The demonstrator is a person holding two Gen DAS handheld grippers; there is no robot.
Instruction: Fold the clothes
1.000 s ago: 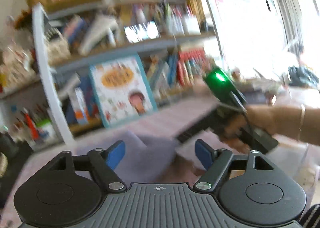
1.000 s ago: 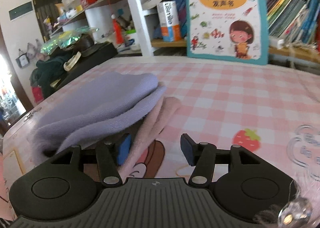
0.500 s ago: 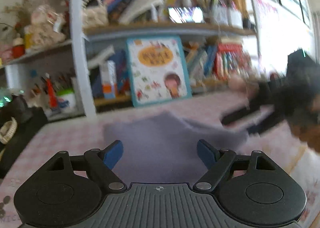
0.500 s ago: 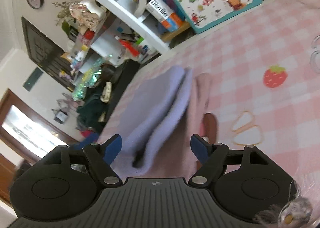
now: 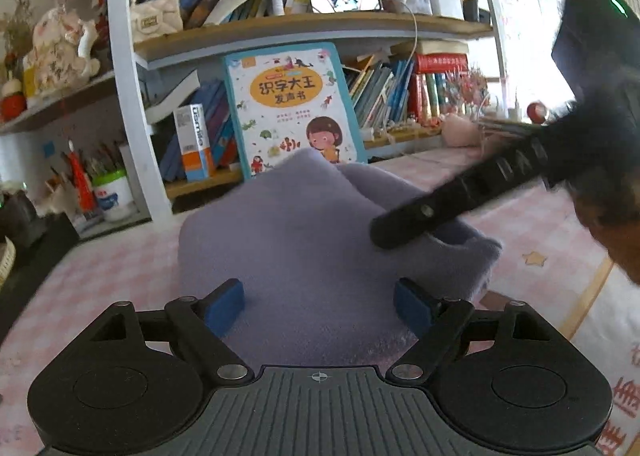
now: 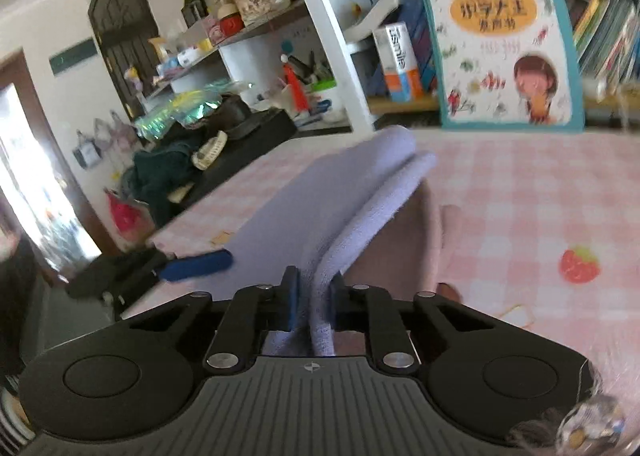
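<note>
A folded lavender garment (image 5: 304, 240) lies on the pink checked table cover (image 5: 100, 276). My left gripper (image 5: 318, 306) is open, its blue pads to either side of the garment's near edge. My right gripper (image 6: 313, 296) is shut on the lavender garment (image 6: 340, 191), pinching its doubled edge; it also shows in the left wrist view (image 5: 440, 211) at the garment's right side. A pink cloth (image 6: 408, 232) lies under the lavender one. The left gripper's blue pad (image 6: 196, 264) shows at the left in the right wrist view.
A bookshelf (image 5: 280, 27) stands behind the table with a children's picture book (image 5: 292, 107) leaning on it. Dark clutter and bags (image 6: 192, 151) sit at the table's far left. A strawberry print (image 6: 580, 264) marks the cover on the right.
My right gripper has closed on the lavender garment's edge. My left gripper has come closer to the garment and stays open.
</note>
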